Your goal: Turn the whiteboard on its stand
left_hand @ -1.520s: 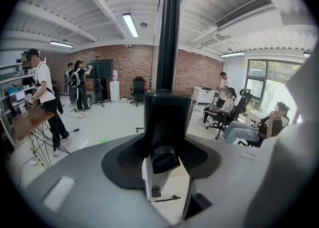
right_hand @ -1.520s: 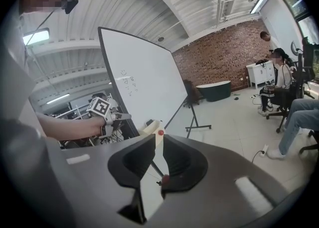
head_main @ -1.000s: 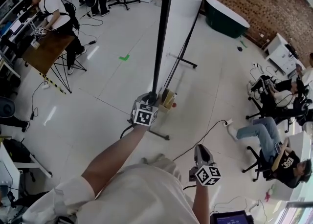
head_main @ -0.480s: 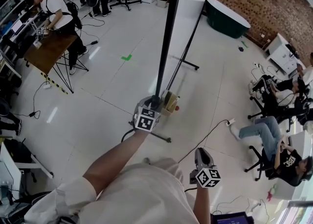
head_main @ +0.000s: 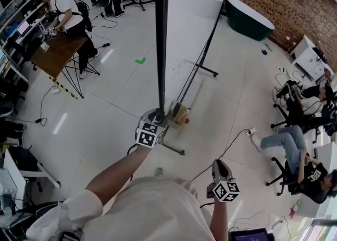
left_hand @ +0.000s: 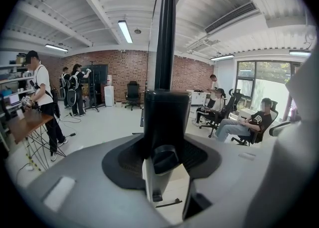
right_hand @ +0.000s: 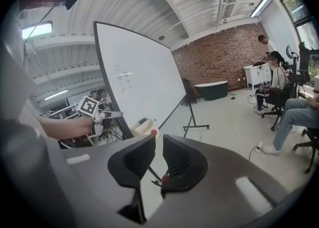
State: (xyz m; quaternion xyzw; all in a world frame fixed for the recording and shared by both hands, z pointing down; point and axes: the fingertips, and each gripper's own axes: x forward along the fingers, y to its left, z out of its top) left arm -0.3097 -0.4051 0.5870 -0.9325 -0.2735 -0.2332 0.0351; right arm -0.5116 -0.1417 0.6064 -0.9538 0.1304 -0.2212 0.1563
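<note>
Open workroom: pale tiled floor, brick back wall, people seated at the right. The whiteboard point(head_main: 196, 19) stands mid-floor, edge-on in the head view. The left tongs point(head_main: 158, 114) pinch its black side frame low down, probably as a handle for swinging it. The right tongs point(head_main: 220, 167) are slightly spread and empty. Only the right gripper view shows the board's white face.

Bright, even light from ceiling strip lights point(left_hand: 124, 31) and windows point(left_hand: 256, 80); glare streaks on the floor point(head_main: 105, 113); whiteboard point(left_hand: 165, 33) edge silhouetted; gripper views fisheye-warped, corners black, foreground soft.

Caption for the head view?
Left hand-held gripper grips the whiteboard by its edge; right hand-held gripper empty.
</note>
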